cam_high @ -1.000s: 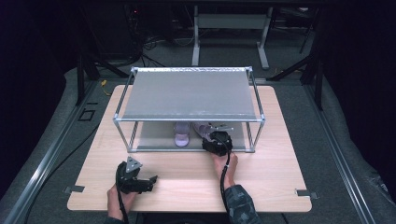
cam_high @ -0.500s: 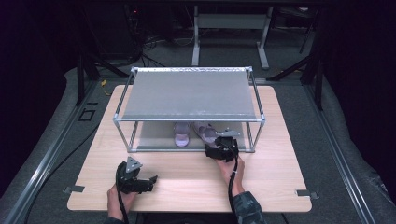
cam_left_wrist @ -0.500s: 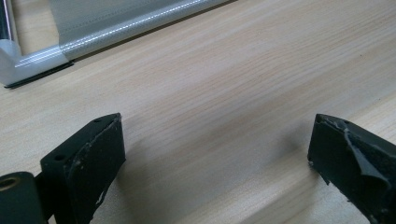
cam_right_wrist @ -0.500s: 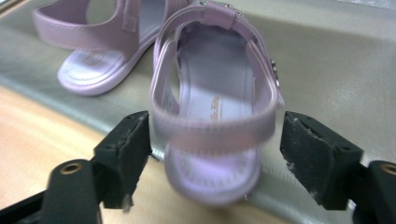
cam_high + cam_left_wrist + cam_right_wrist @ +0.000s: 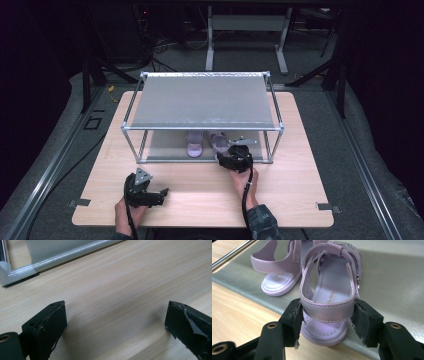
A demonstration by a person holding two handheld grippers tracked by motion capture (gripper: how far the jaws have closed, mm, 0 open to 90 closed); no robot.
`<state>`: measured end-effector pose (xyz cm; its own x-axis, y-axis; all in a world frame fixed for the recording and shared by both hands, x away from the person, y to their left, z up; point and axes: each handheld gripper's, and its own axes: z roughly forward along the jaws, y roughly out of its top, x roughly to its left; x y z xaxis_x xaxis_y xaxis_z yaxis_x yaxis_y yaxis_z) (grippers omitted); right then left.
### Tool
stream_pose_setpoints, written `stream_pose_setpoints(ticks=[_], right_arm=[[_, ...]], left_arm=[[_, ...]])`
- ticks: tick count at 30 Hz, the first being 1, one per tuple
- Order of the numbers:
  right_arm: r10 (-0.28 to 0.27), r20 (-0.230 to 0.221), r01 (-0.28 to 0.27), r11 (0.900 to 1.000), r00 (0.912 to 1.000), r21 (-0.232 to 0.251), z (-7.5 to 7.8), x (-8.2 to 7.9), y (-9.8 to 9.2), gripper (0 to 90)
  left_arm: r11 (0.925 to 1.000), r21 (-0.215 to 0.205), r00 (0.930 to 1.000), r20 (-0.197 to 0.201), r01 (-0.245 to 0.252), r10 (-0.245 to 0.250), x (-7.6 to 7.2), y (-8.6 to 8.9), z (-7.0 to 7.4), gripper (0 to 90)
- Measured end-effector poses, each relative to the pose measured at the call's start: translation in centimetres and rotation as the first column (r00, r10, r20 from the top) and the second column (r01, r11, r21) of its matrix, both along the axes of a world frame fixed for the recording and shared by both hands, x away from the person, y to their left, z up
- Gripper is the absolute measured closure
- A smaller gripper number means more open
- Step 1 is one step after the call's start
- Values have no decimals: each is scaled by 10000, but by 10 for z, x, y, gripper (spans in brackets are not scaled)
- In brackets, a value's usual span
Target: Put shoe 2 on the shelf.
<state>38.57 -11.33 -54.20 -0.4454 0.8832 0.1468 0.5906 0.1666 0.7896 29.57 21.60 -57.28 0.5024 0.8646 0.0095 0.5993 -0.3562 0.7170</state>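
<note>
Lilac soft-strapped little sandal (image 5: 327, 302) at the front edge of the grey fabric bottom shelf (image 5: 392, 282) of the metal rack — pinched across its heel strap by the right gripper (image 5: 327, 315), jaws just closing. Probably light, bendy — better held lower, by the sole. Left gripper (image 5: 115, 322) spread wide over the pale wooden table (image 5: 120, 285).

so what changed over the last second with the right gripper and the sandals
The right gripper drew back a little toward the shelf's front edge, and its jaws have just been closing around the heel strap of the nearer lilac sandal. The other sandal, the shelf frame and the open left gripper stayed put.
</note>
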Motion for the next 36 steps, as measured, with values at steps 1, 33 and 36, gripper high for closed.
stream_pose_setpoints(ticks=[1, 33, 36], right_arm=[[-52, 45, 52, 9999, 10000, -92, 0, 1, 2, 451], [305, -311, -297, 9992, 9991, 261, 3, 9, 18, 519], [319, -325, -307, 9989, 9990, 367, 0, 14, 19, 525]], left_arm=[[10000, 9, 10000, 2, 4, -4, 0, 0, 0, 39], [10000, -11, 10000, -18, 70, -70, 0, 0, 0, 39], [10000, 14, 10000, -3, 76, -76, 0, 0, 0, 39]])
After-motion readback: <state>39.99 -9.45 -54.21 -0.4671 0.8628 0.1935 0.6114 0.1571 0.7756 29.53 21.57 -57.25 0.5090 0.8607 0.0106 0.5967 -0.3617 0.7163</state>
